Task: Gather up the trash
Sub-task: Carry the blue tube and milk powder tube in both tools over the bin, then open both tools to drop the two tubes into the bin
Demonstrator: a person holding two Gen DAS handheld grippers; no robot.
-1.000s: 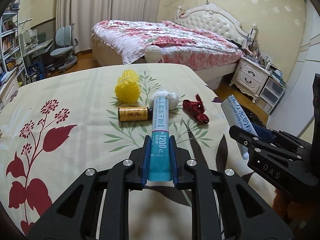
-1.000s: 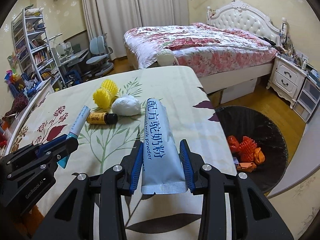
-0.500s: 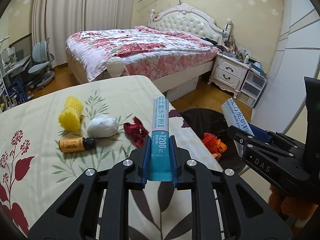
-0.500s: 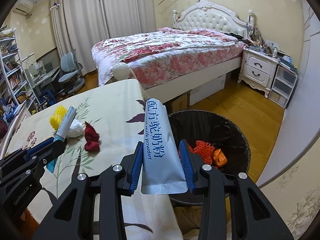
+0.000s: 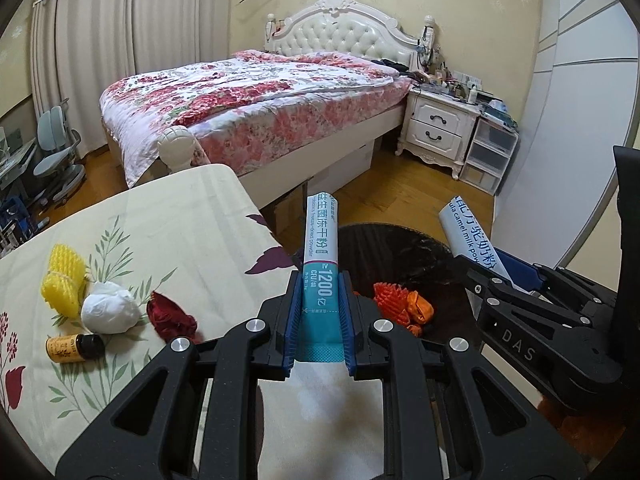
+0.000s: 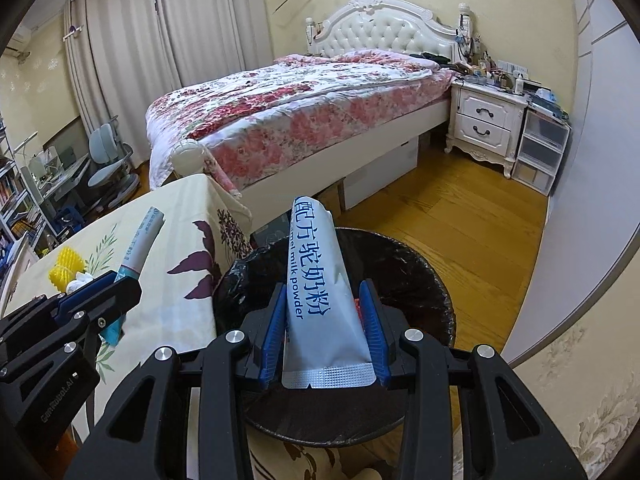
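Both grippers clamping sachets: left gripper (image 5: 319, 312) holding probiotic sachet (image 5: 320, 256) near bin (image 6: 436, 292) rim, risking spill; right gripper (image 6: 325, 328) holding camel milk powder sachet (image 6: 320, 280).

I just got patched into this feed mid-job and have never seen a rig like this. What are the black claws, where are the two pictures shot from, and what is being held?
There is no robot arm: a person carries a two-finger gripper in each hand, with a fisheye camera looking along its fingers. In the left view, the left gripper is shut on a teal sachet. In the right view, the right gripper is shut on a milk powder sachet above the black trash bin, which already holds orange scraps. On the table lie a yellow foam net, a white wad, a dark red scrap and a small bottle.
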